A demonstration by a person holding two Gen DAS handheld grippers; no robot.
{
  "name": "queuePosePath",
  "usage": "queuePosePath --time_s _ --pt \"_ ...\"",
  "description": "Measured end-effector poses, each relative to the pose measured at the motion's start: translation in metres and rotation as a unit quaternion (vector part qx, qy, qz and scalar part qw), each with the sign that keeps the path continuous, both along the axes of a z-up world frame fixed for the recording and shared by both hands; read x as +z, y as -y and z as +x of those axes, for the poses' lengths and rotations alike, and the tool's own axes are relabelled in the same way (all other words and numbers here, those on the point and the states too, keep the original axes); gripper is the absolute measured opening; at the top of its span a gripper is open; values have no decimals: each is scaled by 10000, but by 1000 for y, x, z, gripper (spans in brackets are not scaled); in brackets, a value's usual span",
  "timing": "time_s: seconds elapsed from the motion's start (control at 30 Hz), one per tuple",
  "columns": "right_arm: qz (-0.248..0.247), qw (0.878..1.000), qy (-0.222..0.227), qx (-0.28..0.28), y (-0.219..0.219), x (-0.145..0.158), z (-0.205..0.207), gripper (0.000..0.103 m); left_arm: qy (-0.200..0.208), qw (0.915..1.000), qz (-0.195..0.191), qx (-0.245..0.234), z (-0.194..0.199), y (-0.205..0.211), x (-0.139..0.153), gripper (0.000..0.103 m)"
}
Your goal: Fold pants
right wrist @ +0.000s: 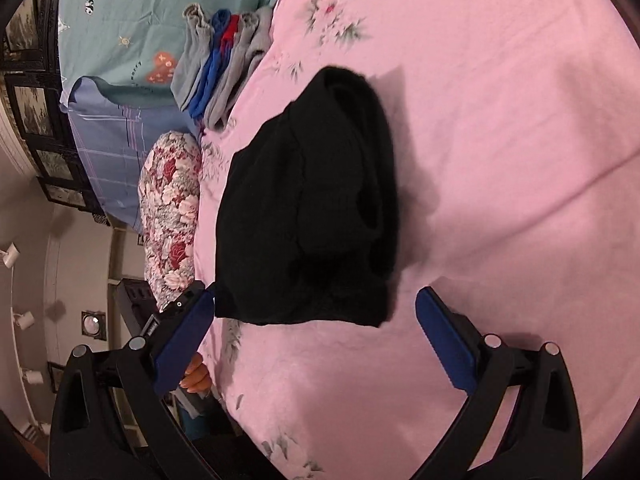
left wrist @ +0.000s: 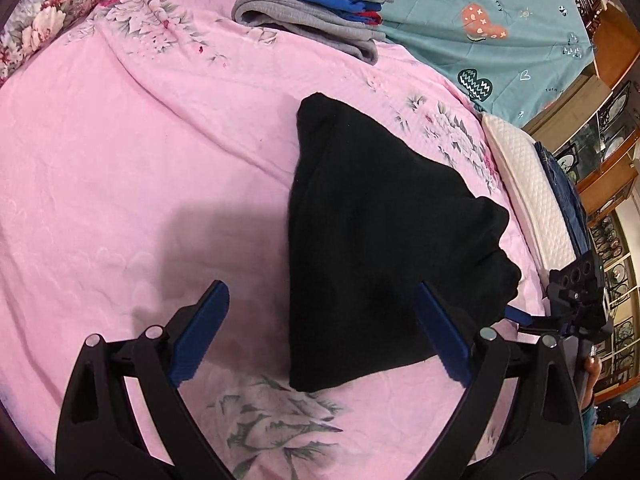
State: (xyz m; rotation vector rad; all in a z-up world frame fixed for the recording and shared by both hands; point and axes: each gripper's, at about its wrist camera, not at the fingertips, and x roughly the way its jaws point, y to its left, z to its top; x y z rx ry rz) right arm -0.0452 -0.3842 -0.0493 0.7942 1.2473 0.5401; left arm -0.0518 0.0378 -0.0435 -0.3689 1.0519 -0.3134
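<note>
Left wrist view. Black pants [left wrist: 372, 240] folded into a thick bundle, roughly triangular here, narrow at the far end and broad at the near end. Lay on the pink floral bedsheet [left wrist: 140, 168], right of centre. One rounded flap bulged out at the bundle's right side. Fabric too dark to make out seams or a waistband. Left gripper [left wrist: 320, 332] spread wide, nothing between the blue pads; its right finger [left wrist: 440, 332] overlapped the bundle's near edge in the picture, contact not clear. Right gripper [left wrist: 576, 304] seen at the right edge beside the bundle, one blue tip close against the cloth, its spread not readable from here. Farther back, a stack of folded clothes [left wrist: 320, 4], grey and blue with a bit of red, sat where the pink sheet met a teal quilt [left wrist: 500, 32]. A floral pillow [left wrist: 44, 12] at upper left, a white quilted pad [left wrist: 528, 184] along the bed's right edge.

Right wrist view. Same black pants [right wrist: 308, 208] on the pink bedsheet [right wrist: 500, 160], layered, the folded thicknesses piled on one side, a straight hem nearest the camera. Right gripper [right wrist: 316, 336] held apart just short of that hem, gripping nothing. Fingers of a hand [right wrist: 196, 378] behind its left pad. Folded clothes [right wrist: 224, 68] beyond, against the teal quilt [right wrist: 132, 20]; floral pillow [right wrist: 172, 216] at left.
</note>
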Motion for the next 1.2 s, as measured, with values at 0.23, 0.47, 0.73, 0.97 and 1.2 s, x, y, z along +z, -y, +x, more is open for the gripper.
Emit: queuePosePath --time_s 0.23,0.47,0.73,0.97,1.2 --pt "-298 9960 -762 349 -15 -4 24 102 7 10000 -83 -25 5 -3 2 96" --pt "81 9958 -884 204 -25 -17 46 102 13 9998 -183 -91 15 -3 3 97" --pt "188 9963 -770 338 -20 -15 31 102 49 9997 -215 -116 22 -10 1 97" --pt "215 9973 -615 353 -47 -17 45 102 -279 9975 -632 -156 33 -9 -10 97" --pt "-40 9982 -293 525 -43 -14 35 74 -551 9947 -822 -281 38 -7 -16 97"
